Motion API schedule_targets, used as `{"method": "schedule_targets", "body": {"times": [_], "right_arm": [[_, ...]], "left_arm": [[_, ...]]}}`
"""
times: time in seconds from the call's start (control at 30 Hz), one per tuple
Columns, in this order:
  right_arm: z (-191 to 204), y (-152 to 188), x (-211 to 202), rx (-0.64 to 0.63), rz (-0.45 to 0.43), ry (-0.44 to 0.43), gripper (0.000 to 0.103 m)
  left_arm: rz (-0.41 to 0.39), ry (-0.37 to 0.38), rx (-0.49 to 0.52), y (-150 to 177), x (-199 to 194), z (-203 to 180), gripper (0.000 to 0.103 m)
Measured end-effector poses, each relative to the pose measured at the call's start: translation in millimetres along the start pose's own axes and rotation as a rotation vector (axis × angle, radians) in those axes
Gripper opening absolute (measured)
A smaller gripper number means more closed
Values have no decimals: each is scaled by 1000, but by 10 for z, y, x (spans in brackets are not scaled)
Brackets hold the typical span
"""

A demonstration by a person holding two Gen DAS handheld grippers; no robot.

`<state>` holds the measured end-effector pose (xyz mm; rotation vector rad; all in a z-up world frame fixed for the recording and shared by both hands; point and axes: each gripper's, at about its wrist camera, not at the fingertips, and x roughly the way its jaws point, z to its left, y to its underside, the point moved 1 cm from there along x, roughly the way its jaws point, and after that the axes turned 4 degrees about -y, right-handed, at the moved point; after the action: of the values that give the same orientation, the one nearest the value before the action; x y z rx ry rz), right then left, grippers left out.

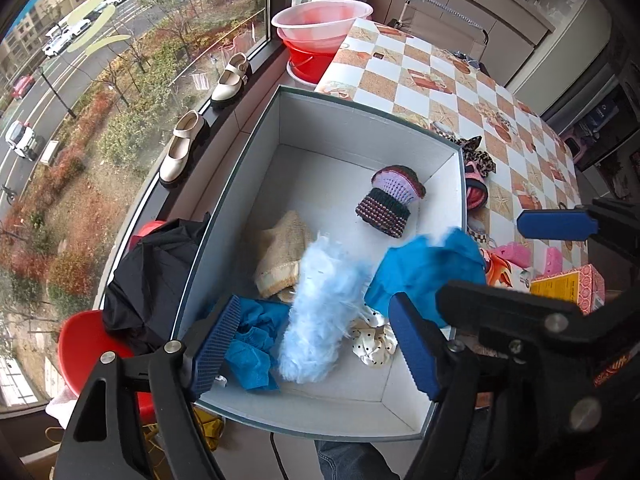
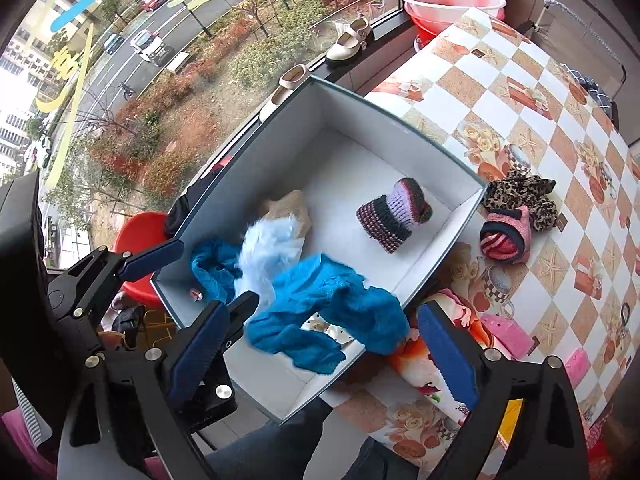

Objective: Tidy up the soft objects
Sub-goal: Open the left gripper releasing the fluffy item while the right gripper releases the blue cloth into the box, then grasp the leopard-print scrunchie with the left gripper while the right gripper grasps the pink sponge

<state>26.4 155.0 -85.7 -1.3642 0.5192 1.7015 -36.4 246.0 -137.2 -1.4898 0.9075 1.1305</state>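
Observation:
A grey box (image 1: 224,208) (image 2: 448,236) with a white inside holds a knitted purple item (image 1: 390,204) (image 2: 394,216), a beige cloth (image 1: 280,256) (image 2: 290,210), a light blue fluffy piece (image 1: 320,304) (image 2: 272,252), a blue cloth (image 1: 424,268) (image 2: 320,312) and a white dotted scrunchie (image 1: 374,342) (image 2: 332,330). My left gripper (image 1: 312,344) is open over the box's near end, empty. My right gripper (image 2: 328,360) is open above the blue cloth, which drapes over the box's edge.
On the checkered tablecloth (image 2: 560,128) lie a leopard scrunchie (image 2: 524,196), a pink striped slipper (image 2: 506,236), pink sponges (image 2: 508,334) and a printed carton (image 1: 568,284). Shoes (image 1: 182,148) stand on the windowsill. Basins (image 1: 320,36) sit beyond the table. Red chair (image 1: 88,344) at left.

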Motion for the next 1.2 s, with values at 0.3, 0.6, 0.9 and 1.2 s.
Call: {"method": "schedule_targets", "body": {"times": [0.3,0.6,0.9,1.2], "right_arm": [[-549,200,-553,188,-64,-39,97],[-1677,742,-1498,446,-214,21,103],[-3098,1624,-1409,775,-184,96,103],[-3801,1912,-344,887,17,52,103]], "left_arm": [[85,108,16,-139,-104,-235,86],[66,157,178,-566,-407,-1123,86],[146,95,282,-1098,52,-2010,86],[242,-76,410,-1600,1136,-2679,86]]}}
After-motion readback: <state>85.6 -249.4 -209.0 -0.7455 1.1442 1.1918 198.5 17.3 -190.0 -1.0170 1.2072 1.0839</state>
